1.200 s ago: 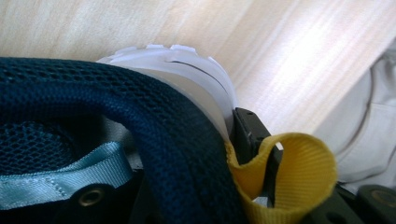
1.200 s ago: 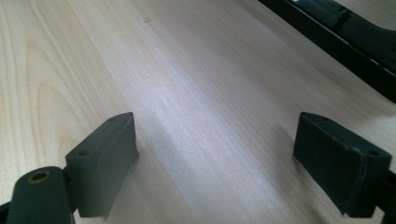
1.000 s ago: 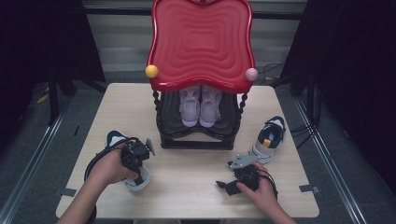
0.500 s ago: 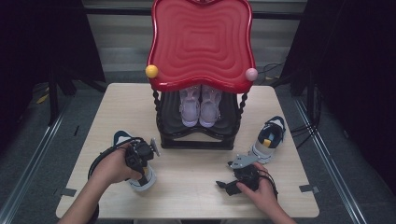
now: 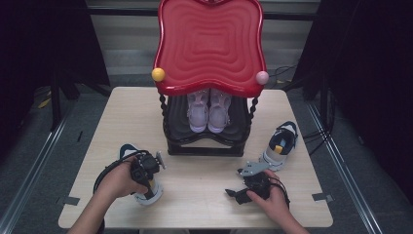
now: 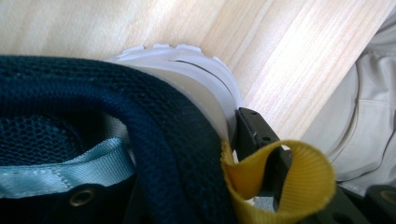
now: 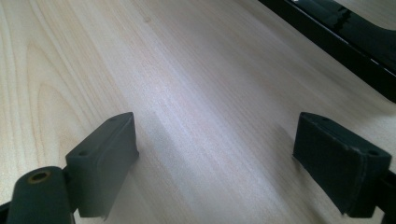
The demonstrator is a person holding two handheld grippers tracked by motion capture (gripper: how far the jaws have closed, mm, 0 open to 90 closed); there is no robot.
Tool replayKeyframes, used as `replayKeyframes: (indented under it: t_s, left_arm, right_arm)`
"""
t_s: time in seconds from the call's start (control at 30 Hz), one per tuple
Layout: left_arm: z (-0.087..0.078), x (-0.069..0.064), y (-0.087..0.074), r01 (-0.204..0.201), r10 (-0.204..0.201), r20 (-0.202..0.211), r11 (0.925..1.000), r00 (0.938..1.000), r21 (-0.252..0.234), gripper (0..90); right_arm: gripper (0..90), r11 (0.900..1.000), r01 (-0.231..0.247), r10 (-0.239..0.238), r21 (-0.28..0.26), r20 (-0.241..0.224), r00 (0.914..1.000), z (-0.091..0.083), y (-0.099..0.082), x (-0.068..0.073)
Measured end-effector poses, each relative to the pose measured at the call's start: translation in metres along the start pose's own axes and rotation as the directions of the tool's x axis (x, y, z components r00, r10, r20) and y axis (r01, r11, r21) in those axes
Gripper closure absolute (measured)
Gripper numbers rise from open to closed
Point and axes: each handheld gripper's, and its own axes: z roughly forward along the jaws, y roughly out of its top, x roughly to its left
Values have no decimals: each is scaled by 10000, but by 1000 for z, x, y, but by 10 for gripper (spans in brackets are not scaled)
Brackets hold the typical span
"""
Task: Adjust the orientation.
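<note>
Right now the left gripper (image 5: 146, 176) sits at about 7 o'clock on the table (image 5: 204, 195), wrapped around the heel of a navy sneaker (image 5: 144, 192) that rests on the wood, toe pointing away toward the rack (image 5: 204, 141). In the left gripper view a black jaw stands just outside the white heel sole (image 6: 196, 79), with the yellow pull loop (image 6: 280, 182) draped over it; the jaws have just been opening a little with the heel between them, and I cannot tell if the pads press the shoe or have let go.

Risks, as I judge them: if the grip is loosening, the shoe could tip or slide as the hand pulls off; the yellow loop could snag on the jaw and drag the sneaker along; a lift by the soft heel collar alone could let it twist or drop.

The sneaker looks navy mesh with a padded collar, pale blue lining tape (image 6: 60, 172), a brass eyelet and a thick white ridged sole. Its mate (image 5: 281, 146) stands at 4 o'clock near the rack. A lilac pair (image 5: 209, 109) sits on the rack's lower shelf under the red top (image 5: 210, 44).

The right gripper (image 5: 246, 187) at 5 o'clock rests low over bare wood, jaws wide apart, nothing between them
</note>
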Motion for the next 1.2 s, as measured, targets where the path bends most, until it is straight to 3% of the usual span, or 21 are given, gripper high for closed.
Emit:
replayKeyframes:
  t_s: [0.27,0.4,0.43,0.57,0.63,0.67,0.7,0.8,0.97,1.2]
  left_arm:
    - [-4,0,-8,102,-101,-156,9999,9998,92,654]
    - [-6,-2,-6,397,-398,-285,9992,9988,-41,630]
    - [-7,-1,-5,248,-245,-223,9996,9995,134,630]
    - [0,-1,-3,559,-558,-198,9984,9982,56,623]
    - [3,1,-3,460,-456,-190,9987,9988,217,626]
    - [4,0,-3,635,-634,-132,9980,9979,39,625]
    - [2,1,-4,436,-434,-136,9989,9990,166,630]
    - [3,0,-5,527,-527,67,9986,9986,60,685]
    - [3,-1,-5,268,-274,208,9993,9994,250,716]
    - [-3,-2,-7,-96,91,123,9990,9999,429,720]
  right_arm:
    - [128,10000,-10,10,3,4,10000,0,0,0]
    - [128,10000,-13,13,2,4,10000,0,0,0]
    - [128,10000,-20,20,7,2,10000,0,0,0]
    - [128,10000,-9,9,3,4,10000,0,0,0]
    - [127,10000,-12,12,4,3,10000,0,0,0]
    - [128,10000,-2,2,-1,-3,10000,0,0,0]
    - [128,10000,2,-2,-1,-2,10000,0,0,0]
    - [128,10000,-1,1,-1,-1,10000,0,0,0]
    - [128,10000,0,0,-1,-2,10000,0,0,0]
    - [128,10000,0,0,0,-2,10000,0,0,0]
